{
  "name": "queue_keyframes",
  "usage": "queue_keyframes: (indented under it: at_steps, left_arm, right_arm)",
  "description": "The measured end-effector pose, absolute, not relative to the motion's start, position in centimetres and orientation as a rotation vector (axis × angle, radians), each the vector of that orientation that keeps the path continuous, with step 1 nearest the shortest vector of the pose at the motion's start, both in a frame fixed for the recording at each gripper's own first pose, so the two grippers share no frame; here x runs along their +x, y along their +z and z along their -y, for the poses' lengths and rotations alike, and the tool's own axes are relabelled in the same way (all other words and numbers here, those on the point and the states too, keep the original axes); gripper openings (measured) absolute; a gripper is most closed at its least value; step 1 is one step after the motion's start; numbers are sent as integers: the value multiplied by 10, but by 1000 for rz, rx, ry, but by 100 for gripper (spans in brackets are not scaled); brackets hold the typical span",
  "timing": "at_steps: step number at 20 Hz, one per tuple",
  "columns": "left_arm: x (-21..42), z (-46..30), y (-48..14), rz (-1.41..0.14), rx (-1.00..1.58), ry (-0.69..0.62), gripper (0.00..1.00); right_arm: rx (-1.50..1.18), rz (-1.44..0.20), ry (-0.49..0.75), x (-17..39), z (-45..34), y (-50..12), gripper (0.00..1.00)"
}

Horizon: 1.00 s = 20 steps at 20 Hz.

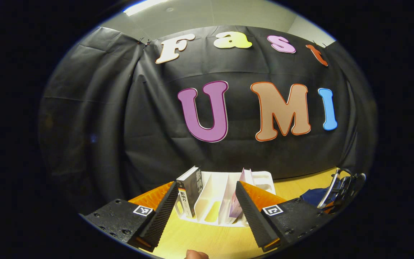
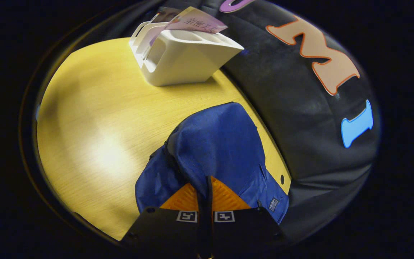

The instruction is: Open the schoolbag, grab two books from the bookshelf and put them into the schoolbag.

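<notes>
In the left gripper view, the left gripper (image 1: 205, 207) has its jaws spread wide, holding nothing, aimed at a white bookshelf (image 1: 217, 201) on the yellow desk (image 1: 207, 241). A dark book (image 1: 191, 190) leans in its left slot; a pale purple book (image 1: 241, 196) is partly hidden behind the right finger. At the far right edge, the other gripper is cut off and hard to make out. In the right gripper view, the right gripper (image 2: 206, 194) has its jaws pressed together, pinching the blue schoolbag (image 2: 217, 144) fabric.

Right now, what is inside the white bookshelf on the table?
The bookshelf holds a dark book standing in its left slot and a pale purple book further right. The middle slots look empty, but the left gripper's fingers cover the lower corners.
</notes>
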<state>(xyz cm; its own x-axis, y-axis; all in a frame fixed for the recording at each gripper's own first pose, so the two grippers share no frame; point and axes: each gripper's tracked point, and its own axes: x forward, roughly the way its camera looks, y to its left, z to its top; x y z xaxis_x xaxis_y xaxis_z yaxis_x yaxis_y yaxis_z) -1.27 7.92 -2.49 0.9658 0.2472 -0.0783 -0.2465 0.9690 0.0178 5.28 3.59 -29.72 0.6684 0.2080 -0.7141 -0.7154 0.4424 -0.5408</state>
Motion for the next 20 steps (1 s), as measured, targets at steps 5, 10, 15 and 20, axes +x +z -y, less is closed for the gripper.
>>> queue_keyframes:
  at_steps: [5,10,15,20]
  left_arm:
    - [-7,-68,-27,-86,9,221,94]
    - [5,-51,-28,-89,26,179,94]
    - [22,-37,-34,-115,54,157,94]
    - [38,-25,-38,-130,62,123,94]
  right_arm:
    - [-695,-621,558,68,-28,-253,4]
    - [-412,-634,467,83,-1,-224,4]
    - [-71,-637,358,91,22,-199,4]
    - [121,-595,295,98,49,-178,4]
